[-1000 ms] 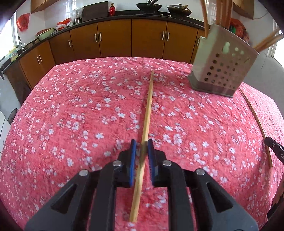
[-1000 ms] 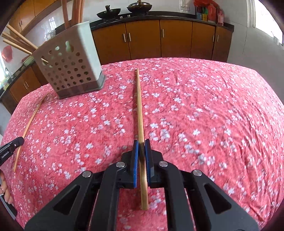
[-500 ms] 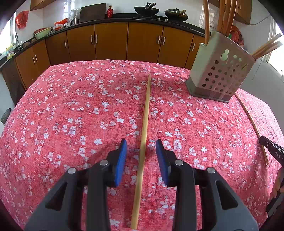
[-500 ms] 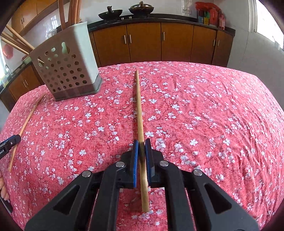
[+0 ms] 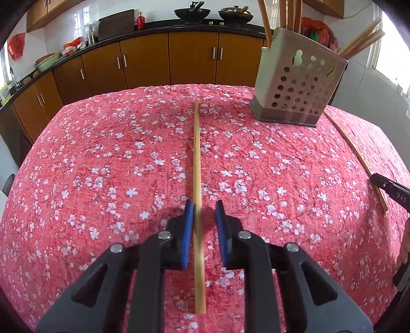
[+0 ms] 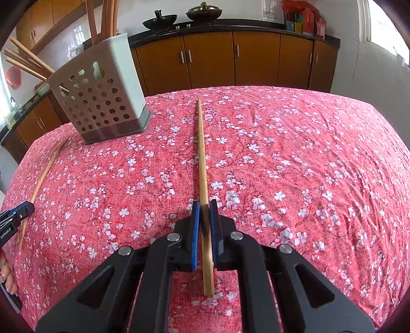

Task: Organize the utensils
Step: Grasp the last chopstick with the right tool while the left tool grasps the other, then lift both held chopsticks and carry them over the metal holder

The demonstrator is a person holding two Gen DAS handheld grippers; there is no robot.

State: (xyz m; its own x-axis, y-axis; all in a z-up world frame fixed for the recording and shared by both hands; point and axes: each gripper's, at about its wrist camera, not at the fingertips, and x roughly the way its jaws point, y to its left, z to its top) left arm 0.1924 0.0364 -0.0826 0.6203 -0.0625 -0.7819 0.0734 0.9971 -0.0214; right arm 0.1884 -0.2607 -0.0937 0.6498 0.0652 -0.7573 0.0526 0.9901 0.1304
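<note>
1. One chopstick (image 6: 203, 164) is clamped between the closed pads of the right gripper (image 6: 205, 225), near its thick end, apparently for carrying to the holder (image 6: 102, 94).
2. A second chopstick (image 5: 196, 164) is straddled by the left gripper (image 5: 204, 225), whose pads stand apart; it lies on the floral tablecloth (image 5: 102, 166).
3. The holder stands at the far edge, already holding chopsticks.

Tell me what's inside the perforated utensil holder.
The utensil holder holds wooden sticks, likely chopsticks, leaning out over its rim; more upright ones show in the left view. Their lower ends are mostly hidden behind the perforated wall, so a count isn't possible.
</note>
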